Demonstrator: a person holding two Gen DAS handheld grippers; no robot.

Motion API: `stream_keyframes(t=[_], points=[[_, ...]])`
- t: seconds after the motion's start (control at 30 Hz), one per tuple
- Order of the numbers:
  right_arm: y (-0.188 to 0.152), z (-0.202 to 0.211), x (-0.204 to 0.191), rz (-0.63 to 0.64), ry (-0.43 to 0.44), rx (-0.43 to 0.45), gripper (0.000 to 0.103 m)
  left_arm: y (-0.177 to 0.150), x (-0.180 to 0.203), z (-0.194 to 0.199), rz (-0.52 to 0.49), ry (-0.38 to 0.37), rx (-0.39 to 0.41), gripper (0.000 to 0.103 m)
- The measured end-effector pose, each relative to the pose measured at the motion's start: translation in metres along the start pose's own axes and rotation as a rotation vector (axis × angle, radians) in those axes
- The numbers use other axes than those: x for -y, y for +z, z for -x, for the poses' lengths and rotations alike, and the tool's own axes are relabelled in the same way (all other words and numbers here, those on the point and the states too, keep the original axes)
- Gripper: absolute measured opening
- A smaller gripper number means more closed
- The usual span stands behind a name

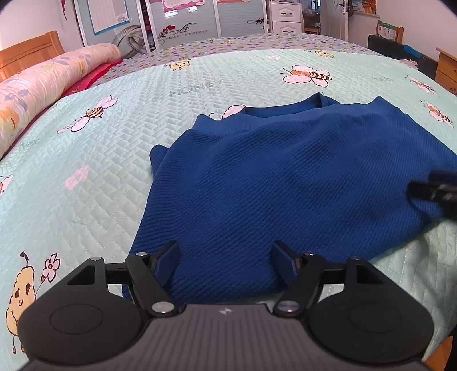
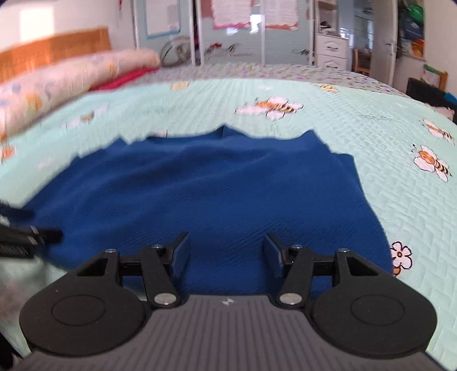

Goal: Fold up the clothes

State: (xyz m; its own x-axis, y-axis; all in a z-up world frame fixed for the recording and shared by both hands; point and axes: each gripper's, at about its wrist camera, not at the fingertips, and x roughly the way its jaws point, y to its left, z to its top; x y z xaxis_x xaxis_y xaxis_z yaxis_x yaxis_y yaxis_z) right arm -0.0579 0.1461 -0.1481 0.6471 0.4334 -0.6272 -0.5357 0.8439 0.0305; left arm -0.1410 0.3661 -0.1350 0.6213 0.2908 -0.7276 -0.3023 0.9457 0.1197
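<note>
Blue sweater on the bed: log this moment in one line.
garment: blue sweater flat on quilt | left gripper: open, empty | right gripper: open, empty

We see open quilted bed [image 1: 85,177] on the left of the blue sweater [image 1: 285,177], bare as far as the rolled floral bedding [image 1: 42,85] along the headboard side, which closes that edge. On the sweater's right the bed is also bare to its edge. Beyond the collar the cover runs free to the wardrobe doors [image 1: 185,25], and each hand-held gripper sits beside the other over the near hem.
</note>
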Motion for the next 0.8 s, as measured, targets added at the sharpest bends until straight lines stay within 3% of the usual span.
stream_keyframes(t=[0.07,0.2,0.3,0.4,0.47,0.53,0.6,0.67,0.77,0.8], points=[[-0.004,0.003,0.011,0.0,-0.001,-0.004,0.057,-0.001,-0.003,0.002,0.0,-0.006,0.0,0.076],[-0.008,0.019,0.048,-0.088,-0.087,-0.014,0.057,-0.004,-0.008,0.02,0.027,-0.002,0.032,0.075],[-0.002,0.032,0.047,-0.105,-0.116,0.026,0.057,0.0,-0.007,0.034,0.059,-0.082,0.095,0.075],[0.007,0.02,0.025,-0.094,-0.049,0.034,0.058,0.004,0.007,0.024,0.026,-0.164,0.077,0.075],[0.012,0.006,0.01,-0.084,-0.001,0.025,0.058,-0.001,0.014,0.005,0.008,-0.147,0.011,0.075],[0.012,-0.004,0.001,-0.037,0.016,0.015,0.058,-0.007,0.009,0.005,0.009,-0.148,0.016,0.075],[0.007,-0.005,0.008,0.001,-0.019,0.01,0.058,-0.011,-0.001,0.009,0.027,-0.14,0.022,0.074],[0.002,0.002,0.03,-0.037,0.033,0.019,0.054,-0.014,-0.014,0.016,0.066,-0.119,0.02,0.072],[-0.001,0.015,0.049,-0.111,-0.081,0.014,0.056,-0.018,-0.033,0.026,0.124,-0.088,0.017,0.072],[0.0,0.021,0.051,-0.124,-0.07,0.033,0.056,-0.019,-0.039,0.03,0.144,-0.077,0.015,0.072]])
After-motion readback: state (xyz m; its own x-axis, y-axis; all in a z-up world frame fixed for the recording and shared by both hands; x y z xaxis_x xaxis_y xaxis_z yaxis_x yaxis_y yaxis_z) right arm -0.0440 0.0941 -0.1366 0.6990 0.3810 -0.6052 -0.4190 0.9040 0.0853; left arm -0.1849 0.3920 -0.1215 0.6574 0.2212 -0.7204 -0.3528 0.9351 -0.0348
